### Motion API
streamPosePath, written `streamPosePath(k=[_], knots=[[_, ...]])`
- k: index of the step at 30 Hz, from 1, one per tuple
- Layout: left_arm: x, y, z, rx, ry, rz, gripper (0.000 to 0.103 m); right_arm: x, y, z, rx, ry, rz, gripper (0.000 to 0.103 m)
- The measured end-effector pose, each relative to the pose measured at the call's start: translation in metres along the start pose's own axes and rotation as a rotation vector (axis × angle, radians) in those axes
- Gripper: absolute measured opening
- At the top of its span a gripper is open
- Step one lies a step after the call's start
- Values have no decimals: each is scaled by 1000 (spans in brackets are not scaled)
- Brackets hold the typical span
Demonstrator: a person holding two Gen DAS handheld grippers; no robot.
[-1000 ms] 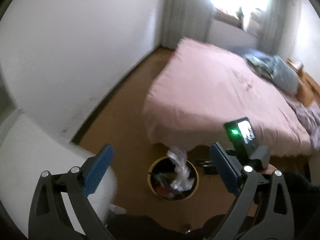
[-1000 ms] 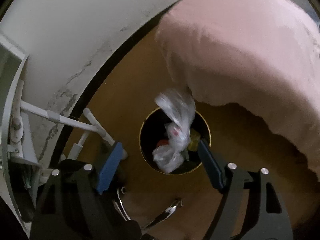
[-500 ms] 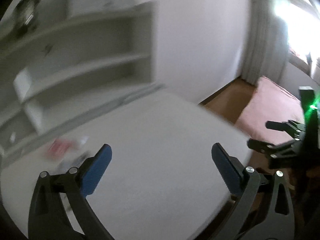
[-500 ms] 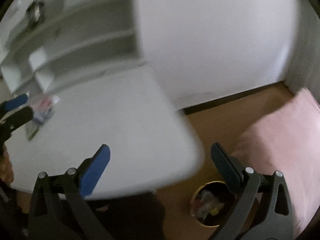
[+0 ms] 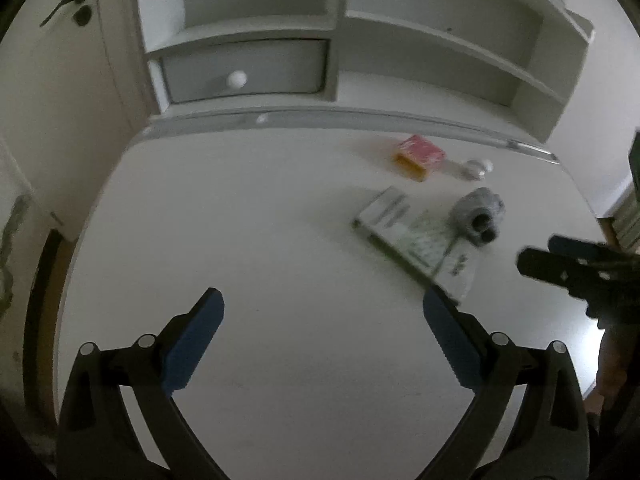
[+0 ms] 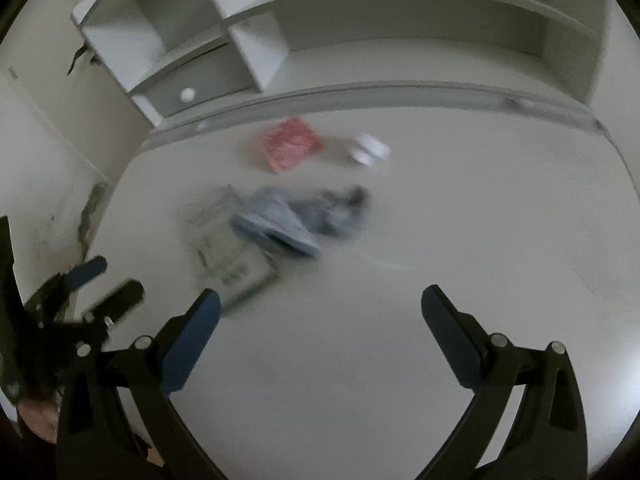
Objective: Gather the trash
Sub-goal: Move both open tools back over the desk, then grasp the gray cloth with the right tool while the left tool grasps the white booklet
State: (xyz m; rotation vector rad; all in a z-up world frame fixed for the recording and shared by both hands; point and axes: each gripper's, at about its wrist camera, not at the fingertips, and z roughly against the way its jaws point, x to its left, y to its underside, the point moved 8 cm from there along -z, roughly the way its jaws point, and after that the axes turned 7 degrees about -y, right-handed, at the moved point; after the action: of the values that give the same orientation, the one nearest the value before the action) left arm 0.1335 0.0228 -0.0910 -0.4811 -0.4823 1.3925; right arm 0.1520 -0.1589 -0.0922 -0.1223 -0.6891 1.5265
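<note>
On the white desk [image 5: 280,208] lie a red and yellow carton [image 5: 420,155], a small white item [image 5: 476,168], a flat green-and-white printed packet [image 5: 412,240] and a grey crumpled wrapper [image 5: 478,214]. My left gripper [image 5: 320,312] hovers over the bare desk in front of them, open and empty. The right wrist view shows the same litter, blurred: the carton [image 6: 291,148], the white item [image 6: 370,150], the grey wrapper [image 6: 304,216] and the packet [image 6: 228,252]. My right gripper [image 6: 320,308] is open wide with nothing between its fingers.
A white shelf unit [image 5: 400,40] with a knobbed drawer [image 5: 244,72] stands at the desk's back edge. A door with a dark handle [image 5: 64,4] is at the left. Each view shows the other gripper at its side edge.
Both grippers swung away from the floor bin and the pink bed to above the white desk. The crumpled plastic that fell into the bin is out of view.
</note>
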Motion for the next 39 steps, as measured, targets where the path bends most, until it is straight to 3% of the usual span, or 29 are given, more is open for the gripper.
streamPosePath(k=[3,7,9,10,11,19,23,27,31,35,39], knots=[[2,4,-7,23,4,4,97,8,-14,-17,6,38,27,92],[1,-1,-17,50,10,26,97,3,-20,-31,29,36,8,71],[-2,-1,-13,53,5,22,97,-2,-26,-37,23,28,4,49],[-5,-4,-12,49,3,19,97,-2,-27,-36,15,5,7,22],[-8,-7,-11,45,-1,13,97,-3,-29,-31,-2,-24,5,20],[-82,-45,-30,22,-42,-61,97,-46,-11,20,-77,-18,-43,17],[-103,-45,-48,35,-136,-105,97,-62,3,48,-106,-21,-65,17],[-89,-34,-57,92,-161,-79,97,-70,12,64,-129,-25,-69,17],[-57,-18,-51,99,-181,-71,97,-76,20,73,-131,-35,-71,17],[-31,-9,-45,116,-132,-52,97,-76,30,77,-126,-39,-68,17],[-29,-7,-49,163,-48,-56,97,-73,39,83,-124,-37,-63,17]])
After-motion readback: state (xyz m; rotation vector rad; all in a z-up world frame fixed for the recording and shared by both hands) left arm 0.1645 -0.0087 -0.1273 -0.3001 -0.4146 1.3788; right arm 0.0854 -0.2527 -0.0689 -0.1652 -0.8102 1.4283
